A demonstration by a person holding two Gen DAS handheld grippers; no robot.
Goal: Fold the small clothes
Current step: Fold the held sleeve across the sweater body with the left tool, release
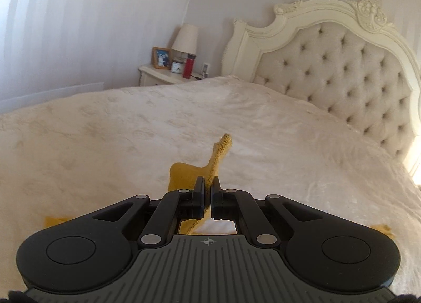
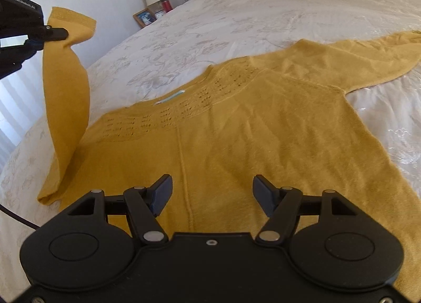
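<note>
A mustard-yellow knitted sweater (image 2: pixel 236 132) lies flat on the bed with its neck towards the far side. Its right sleeve (image 2: pixel 355 61) stretches out to the right. My left gripper (image 1: pixel 208 187) is shut on the cuff end of the left sleeve (image 1: pixel 218 155) and holds it up off the bed; it shows in the right wrist view (image 2: pixel 56 34) with the sleeve (image 2: pixel 65 97) hanging down from it. My right gripper (image 2: pixel 211 192) is open and empty, just above the sweater's lower body.
The cream bedspread (image 1: pixel 131 124) covers the bed. A tufted headboard (image 1: pixel 342 71) stands at the right. A nightstand (image 1: pixel 163 74) beyond the bed holds a lamp, a photo frame and a red bottle (image 1: pixel 189 67). A black cable (image 2: pixel 15 216) runs at the left edge.
</note>
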